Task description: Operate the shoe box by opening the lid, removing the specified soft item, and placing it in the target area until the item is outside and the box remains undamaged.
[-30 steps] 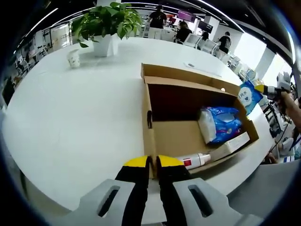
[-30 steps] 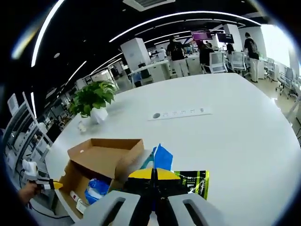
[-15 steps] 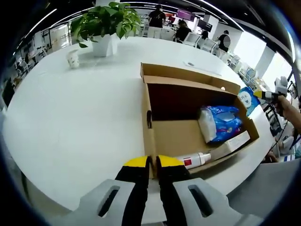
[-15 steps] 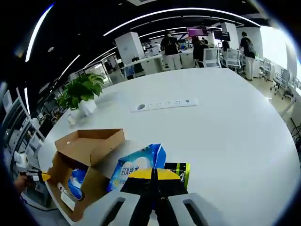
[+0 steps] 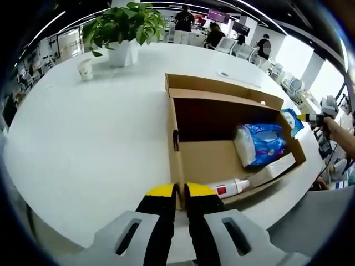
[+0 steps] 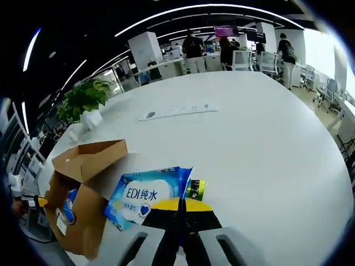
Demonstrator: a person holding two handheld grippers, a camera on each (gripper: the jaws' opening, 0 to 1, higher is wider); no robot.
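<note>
Our right claw [image 6: 179,206] is pinched on the edge of a blue wipes pack [image 6: 145,197], which lies flat on the white table [image 6: 266,144] just right of the shoe box [image 6: 75,183], with a dark green-printed packet [image 6: 195,188] partly under it. A second ago that pack hung above the box's right wall; it has come down onto the table, so we judge the removal done and only the release left.

Our left claw [image 5: 180,195] stays clamped on the box's near wall, steadying it. The lid stands open at the far side and the cardboard looks intact.

Count: one box; inside it, one blue bag [image 5: 258,145], one white tube [image 5: 233,188] and one flat white strip [image 5: 277,168]. Farther off, one potted plant [image 5: 125,27] and one paper cup [image 5: 85,68].
</note>
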